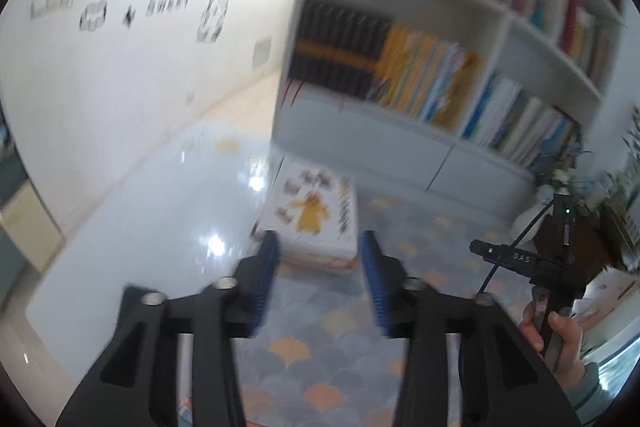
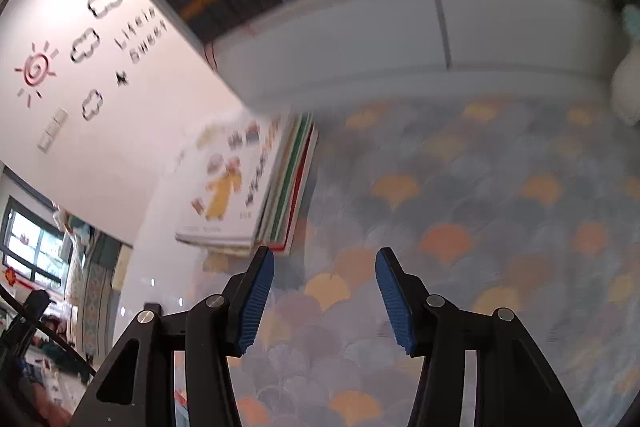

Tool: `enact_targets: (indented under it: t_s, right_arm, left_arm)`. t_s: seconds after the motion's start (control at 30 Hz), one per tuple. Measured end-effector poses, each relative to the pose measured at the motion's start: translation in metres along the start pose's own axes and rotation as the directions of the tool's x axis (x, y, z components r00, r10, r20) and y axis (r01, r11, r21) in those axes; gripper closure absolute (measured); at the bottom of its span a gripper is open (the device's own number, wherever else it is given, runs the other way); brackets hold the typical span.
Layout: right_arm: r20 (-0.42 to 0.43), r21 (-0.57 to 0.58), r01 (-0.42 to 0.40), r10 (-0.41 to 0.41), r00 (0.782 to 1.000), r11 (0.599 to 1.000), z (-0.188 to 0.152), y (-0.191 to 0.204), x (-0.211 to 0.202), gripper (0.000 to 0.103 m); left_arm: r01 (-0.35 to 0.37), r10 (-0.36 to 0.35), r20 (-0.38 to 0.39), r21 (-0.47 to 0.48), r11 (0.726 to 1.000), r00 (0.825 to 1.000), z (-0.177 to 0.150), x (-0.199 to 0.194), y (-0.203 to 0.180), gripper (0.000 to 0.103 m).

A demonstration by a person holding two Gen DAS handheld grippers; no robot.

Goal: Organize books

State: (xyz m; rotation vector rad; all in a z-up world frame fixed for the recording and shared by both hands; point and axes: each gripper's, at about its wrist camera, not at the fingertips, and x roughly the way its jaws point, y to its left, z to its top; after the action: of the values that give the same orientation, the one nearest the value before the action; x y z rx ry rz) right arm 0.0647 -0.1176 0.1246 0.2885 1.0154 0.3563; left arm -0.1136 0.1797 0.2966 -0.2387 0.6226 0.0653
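Observation:
A stack of picture books (image 1: 312,215) lies flat on the patterned rug, its top cover white with a yellow figure. My left gripper (image 1: 320,247) is open and hangs above the near side of the stack, nothing between its blue pads. The same stack of books (image 2: 240,187) shows in the right wrist view, with coloured spines along its right side. My right gripper (image 2: 325,263) is open over the rug, just right of the stack's near corner, and holds nothing. The white bookshelf (image 1: 440,39) full of upright books stands behind.
The scalloped rug (image 2: 440,227) stretches to the right. Shiny floor (image 1: 168,195) lies to the left beside a decorated wall (image 1: 120,27). A hand (image 1: 560,339) holds the other gripper at the right edge of the left wrist view. A white vase (image 2: 628,87) stands by the shelf's base.

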Motion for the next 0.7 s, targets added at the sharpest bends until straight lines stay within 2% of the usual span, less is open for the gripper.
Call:
enact_targets:
  t_s: [0.03, 0.07, 0.1, 0.17, 0.3, 0.33, 0.43, 0.53, 0.6, 0.67, 0.7]
  right_arm:
    - [0.029, -0.005, 0.0, 0.0, 1.0, 1.0, 0.0, -0.002, -0.014, 0.05]
    - [0.062, -0.012, 0.007, -0.006, 0.998, 1.0, 0.0, -0.006, -0.032, 0.046]
    - [0.079, -0.014, 0.013, -0.011, 0.997, 1.0, 0.0, -0.01, -0.044, 0.045]
    - [0.099, -0.012, 0.015, -0.014, 0.995, 1.0, -0.001, -0.015, -0.063, 0.045]
    - [0.127, 0.019, 0.006, -0.008, 0.992, 1.0, -0.007, -0.03, -0.099, 0.045]
    - [0.156, 0.025, -0.002, -0.002, 0.988, 1.0, -0.012, -0.034, -0.118, 0.045]
    - [0.188, 0.001, 0.024, -0.024, 0.982, 1.0, -0.016, -0.031, -0.136, 0.045]
    - [0.244, -0.045, 0.095, -0.081, 0.966, 0.994, -0.021, -0.022, -0.164, 0.045]
    - [0.279, -0.061, 0.14, -0.118, 0.953, 0.988, -0.023, -0.018, -0.182, 0.034]
    - [0.325, -0.067, 0.175, -0.145, 0.935, 0.982, -0.024, -0.016, -0.199, 0.024]
    - [0.345, -0.062, 0.187, -0.155, 0.926, 0.98, -0.024, -0.017, -0.206, 0.023]
  left_arm:
    - [0.005, -0.006, 0.045, 0.025, 1.0, 0.999, 0.003, -0.015, -0.011, 0.015]
    - [0.018, -0.021, 0.076, 0.039, 0.999, 0.997, 0.003, -0.024, -0.017, 0.0]
    - [0.052, -0.058, 0.132, 0.053, 0.997, 0.99, 0.003, -0.038, -0.024, 0.0]
    - [0.097, -0.104, 0.171, 0.047, 0.994, 0.98, 0.001, -0.052, -0.031, 0.0]
    - [0.138, -0.136, 0.106, -0.012, 0.99, 0.985, -0.008, -0.041, -0.043, 0.0]
    - [0.151, -0.148, 0.094, -0.024, 0.988, 0.984, -0.01, -0.04, -0.047, 0.0]
    - [0.202, -0.198, 0.073, -0.048, 0.978, 0.977, -0.014, -0.035, -0.061, 0.0]
    - [0.176, -0.176, 0.053, 0.001, 0.984, 0.983, -0.017, -0.035, -0.088, 0.0]
    - [0.124, -0.126, 0.04, 0.055, 0.991, 0.991, -0.019, -0.03, -0.109, 0.0]
    - [0.102, -0.105, 0.033, 0.095, 0.99, 0.994, -0.023, -0.026, -0.121, 0.0]
    - [0.099, -0.103, 0.028, 0.103, 0.99, 0.994, -0.024, -0.023, -0.125, 0.0]
